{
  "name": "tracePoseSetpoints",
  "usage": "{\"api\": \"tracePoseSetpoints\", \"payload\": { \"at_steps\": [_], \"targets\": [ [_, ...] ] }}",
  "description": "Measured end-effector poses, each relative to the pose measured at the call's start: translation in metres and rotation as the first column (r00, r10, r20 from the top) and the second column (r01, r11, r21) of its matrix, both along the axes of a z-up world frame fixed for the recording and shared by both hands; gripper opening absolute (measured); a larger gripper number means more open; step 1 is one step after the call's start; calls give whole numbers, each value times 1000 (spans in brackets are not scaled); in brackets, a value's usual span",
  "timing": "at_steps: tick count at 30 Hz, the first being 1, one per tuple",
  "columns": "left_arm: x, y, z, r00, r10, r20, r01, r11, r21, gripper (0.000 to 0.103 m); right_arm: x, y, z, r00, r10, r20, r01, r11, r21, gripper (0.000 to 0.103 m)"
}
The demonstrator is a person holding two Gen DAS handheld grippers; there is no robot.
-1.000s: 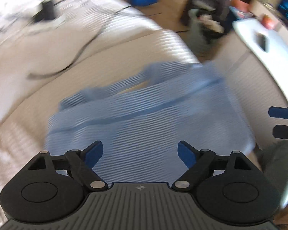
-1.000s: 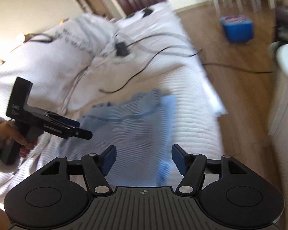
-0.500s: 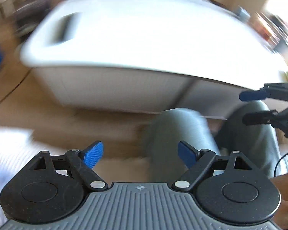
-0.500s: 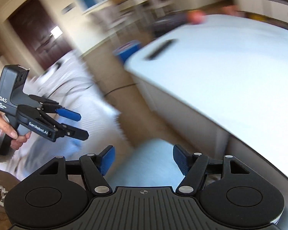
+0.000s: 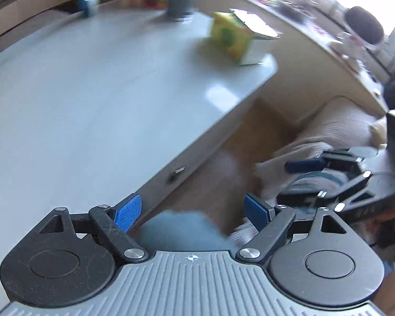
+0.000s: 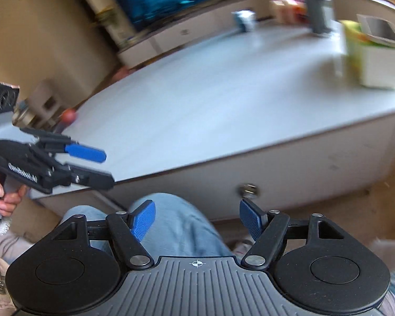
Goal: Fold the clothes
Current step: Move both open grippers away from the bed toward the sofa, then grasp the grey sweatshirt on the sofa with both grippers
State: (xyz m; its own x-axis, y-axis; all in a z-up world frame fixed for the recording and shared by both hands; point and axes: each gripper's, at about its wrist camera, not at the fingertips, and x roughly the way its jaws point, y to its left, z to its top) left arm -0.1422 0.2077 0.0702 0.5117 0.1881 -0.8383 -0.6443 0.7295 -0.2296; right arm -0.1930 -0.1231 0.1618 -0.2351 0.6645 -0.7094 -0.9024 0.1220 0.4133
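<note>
White tabletop [image 6: 223, 100] fills both views; no garment lies on it. Left gripper [image 5: 192, 210] wide and empty; right gripper [image 6: 197, 217] empty, jaws opening. Clothes likely soft, light: pinch hems or corners

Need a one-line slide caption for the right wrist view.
Empty right gripper, jaws opening, over a knee facing a white table; left gripper alongside.
</note>
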Motion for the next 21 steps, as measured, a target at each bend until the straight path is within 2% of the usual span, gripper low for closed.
{"api": "tracePoseSetpoints", "payload": {
  "at_steps": [4,7,10,13,17,21],
  "targets": [
    [75,-7,-5,990,-135,43,138,989,-58,84,39,-32,-2,991,-134,1,134,990,-38,78],
    [116,-13,-12,972,-228,61,233,969,-80,84,64,-57,-3,969,-245,17,245,967,-65,79],
    [161,-17,-22,944,-322,72,329,939,-103,84,77,-76,-5,946,-323,36,325,940,-103,79],
    [199,-26,-29,906,-417,78,424,897,-124,84,86,-95,-5,919,-391,49,394,912,-115,79],
    [234,-43,-29,848,-520,99,529,840,-119,84,93,-129,3,850,-521,83,527,842,-113,79],
    [260,-74,-20,765,-630,134,644,757,-113,84,92,-185,22,744,-659,112,668,739,-91,79]
  ]
}}
